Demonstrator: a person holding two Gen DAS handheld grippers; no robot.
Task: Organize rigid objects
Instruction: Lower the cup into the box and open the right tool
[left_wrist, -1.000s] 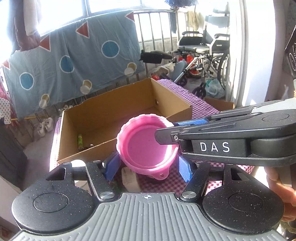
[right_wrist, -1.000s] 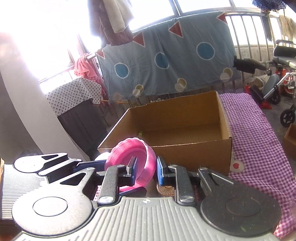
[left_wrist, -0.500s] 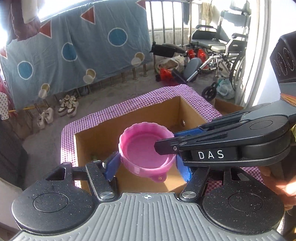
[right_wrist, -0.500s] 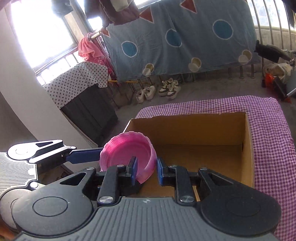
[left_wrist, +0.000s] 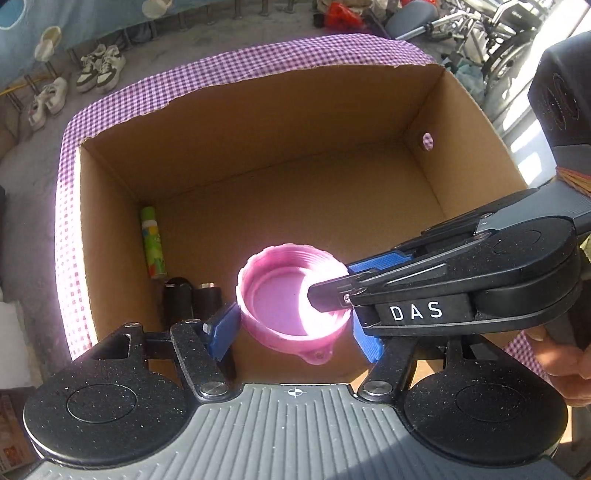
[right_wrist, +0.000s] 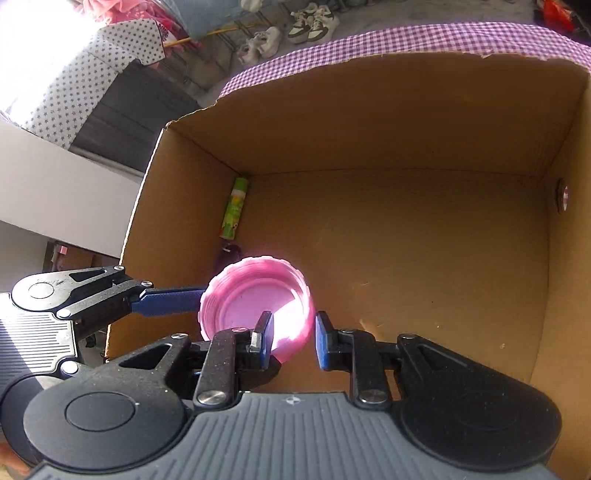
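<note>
The pink lid, hollow side facing up, is being pinched across its width by the left gripper while its rim wall is being clamped by the right gripper, above the cardboard box holding a green tube lying lengthwise along the left wall
</note>
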